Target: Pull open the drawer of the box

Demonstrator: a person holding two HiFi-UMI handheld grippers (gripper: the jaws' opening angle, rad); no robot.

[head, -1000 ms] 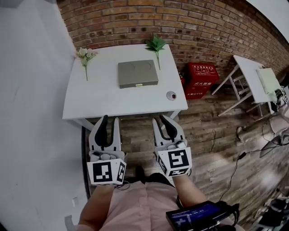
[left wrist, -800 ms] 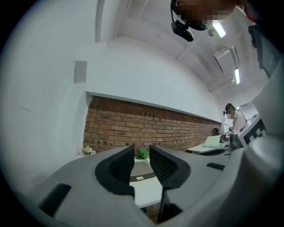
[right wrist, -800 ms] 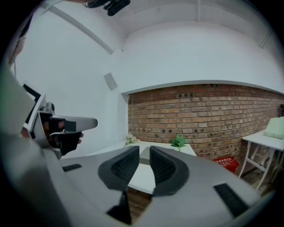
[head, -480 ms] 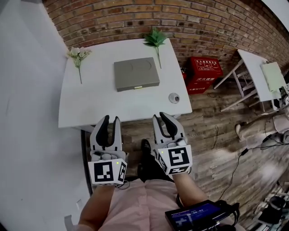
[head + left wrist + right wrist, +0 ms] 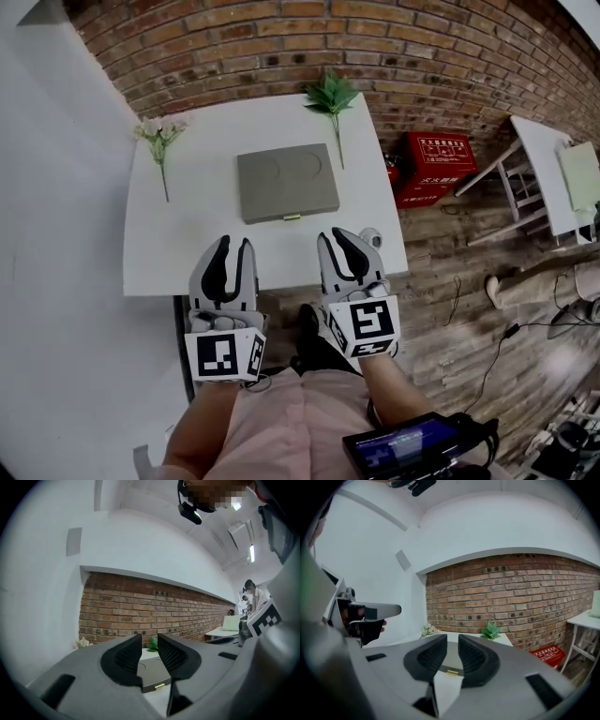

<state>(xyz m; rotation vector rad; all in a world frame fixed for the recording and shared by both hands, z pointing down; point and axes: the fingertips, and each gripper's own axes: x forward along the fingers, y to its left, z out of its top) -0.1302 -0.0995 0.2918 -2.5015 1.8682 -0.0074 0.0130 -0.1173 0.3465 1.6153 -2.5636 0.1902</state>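
Observation:
A flat grey box [image 5: 286, 181] lies in the middle of the white table [image 5: 178, 244], its small gold drawer handle [image 5: 292, 217] on the side facing me. My left gripper [image 5: 234, 244] hovers over the table's near edge, left of the handle, open and empty. My right gripper [image 5: 334, 234] is level with it, just right of the handle, also open and empty. In the left gripper view the box [image 5: 149, 670] and handle [image 5: 160, 686] show beyond the left gripper [image 5: 150, 641]. In the right gripper view the handle [image 5: 452, 671] sits below the right gripper [image 5: 453, 641].
White flowers [image 5: 159, 131] lie at the table's back left and a green sprig [image 5: 333, 94] at the back right. A small round object [image 5: 372, 236] sits by the right gripper near the table's front right corner. A red cabinet [image 5: 439, 159] stands against the brick wall.
Both grippers have moved forward from in front of the table to over its near edge, closer to the box. The jaws look unchanged.

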